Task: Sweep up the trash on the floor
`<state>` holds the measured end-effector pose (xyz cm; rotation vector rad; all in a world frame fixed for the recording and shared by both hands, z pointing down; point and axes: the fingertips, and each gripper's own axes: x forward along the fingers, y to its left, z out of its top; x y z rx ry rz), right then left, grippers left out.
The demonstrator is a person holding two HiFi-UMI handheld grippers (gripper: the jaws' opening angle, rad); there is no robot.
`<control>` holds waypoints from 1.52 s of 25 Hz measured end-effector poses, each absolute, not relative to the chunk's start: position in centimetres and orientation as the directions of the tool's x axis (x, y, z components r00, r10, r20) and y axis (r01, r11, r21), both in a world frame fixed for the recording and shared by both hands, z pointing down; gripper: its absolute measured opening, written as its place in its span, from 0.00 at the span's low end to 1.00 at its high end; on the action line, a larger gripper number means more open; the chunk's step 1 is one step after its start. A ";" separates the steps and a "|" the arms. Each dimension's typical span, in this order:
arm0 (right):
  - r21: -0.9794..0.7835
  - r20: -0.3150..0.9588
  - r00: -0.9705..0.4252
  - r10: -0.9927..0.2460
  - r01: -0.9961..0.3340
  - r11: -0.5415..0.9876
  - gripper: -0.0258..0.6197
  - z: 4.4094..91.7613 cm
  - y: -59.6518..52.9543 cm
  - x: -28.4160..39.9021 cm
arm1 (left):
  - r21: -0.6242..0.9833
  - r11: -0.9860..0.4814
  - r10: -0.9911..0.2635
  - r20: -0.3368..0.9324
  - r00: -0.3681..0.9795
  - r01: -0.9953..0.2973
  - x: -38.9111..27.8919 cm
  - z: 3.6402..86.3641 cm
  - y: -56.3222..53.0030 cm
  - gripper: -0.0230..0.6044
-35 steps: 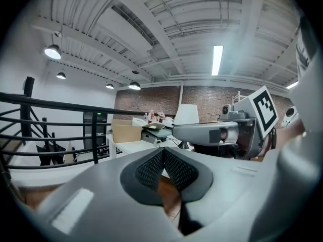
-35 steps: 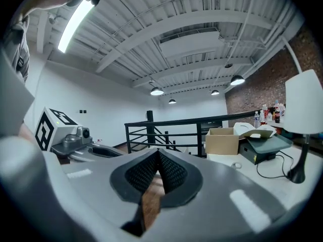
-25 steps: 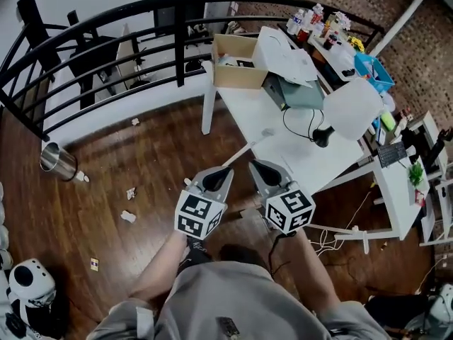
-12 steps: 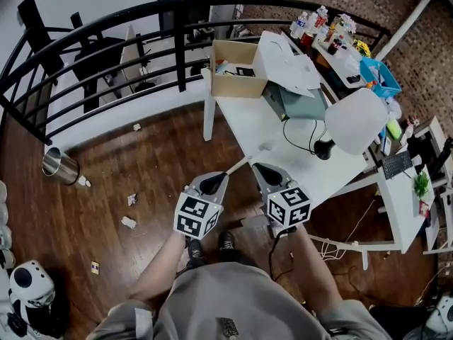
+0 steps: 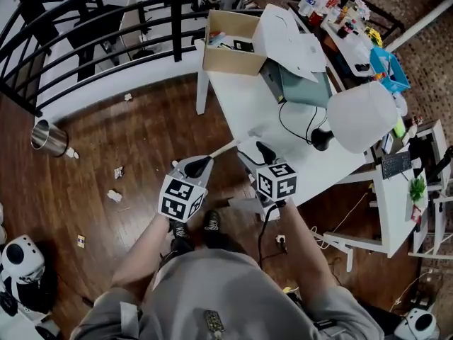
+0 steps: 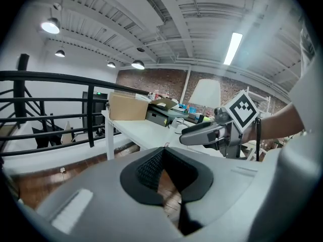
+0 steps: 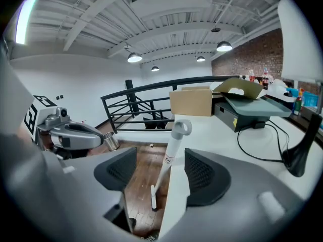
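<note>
Holding the left gripper (image 5: 199,166) at centre frame, jaws pressed together, empty. Just opening the right gripper (image 5: 256,152), jaws spread around a white loop-topped handle (image 7: 170,155), not touching.

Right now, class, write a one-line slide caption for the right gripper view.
Right gripper, jaws just opened, frames a white long handle leaning on the white table edge, pads not touching it.

We had the head view high over the wooden floor (image 5: 141,133), looking steeply down, with the white table (image 5: 241,112) at 1 o'clock. Both gripper views sat low, about table height, facing nearly level. The left one looked toward the table and the cardboard box (image 6: 126,107). The right one met that box at 12 o'clock. All three caught the black railing (image 5: 175,20).
</note>
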<state>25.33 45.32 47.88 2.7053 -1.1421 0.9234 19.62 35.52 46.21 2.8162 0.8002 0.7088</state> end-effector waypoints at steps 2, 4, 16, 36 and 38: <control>-0.186 0.553 0.527 -0.645 -0.677 -0.712 0.47 48.8 45.6 26.5 | 0.244 -0.860 0.511 0.426 0.747 0.449 19.8 47.0 36.0 0.05; -0.192 0.561 0.507 -0.654 -0.688 -0.699 0.48 49.8 45.8 27.5 | 0.245 -0.866 0.499 0.445 0.744 0.435 19.9 47.7 36.6 0.05; -0.205 0.599 0.380 -0.705 -0.778 -0.593 0.28 52.4 42.7 29.9 | 0.282 -0.894 0.446 0.507 0.738 0.347 20.0 51.6 36.1 0.05; -0.196 0.582 0.268 -0.768 -0.870 -0.453 0.18 51.1 37.8 24.8 | 0.331 -0.911 0.405 0.597 0.693 0.247 16.6 58.0 33.9 0.05; -0.195 0.572 0.262 -0.778 -0.877 -0.439 0.17 50.6 37.0 24.2 | 0.335 -0.912 0.402 0.605 0.687 0.239 16.2 58.6 33.8 0.05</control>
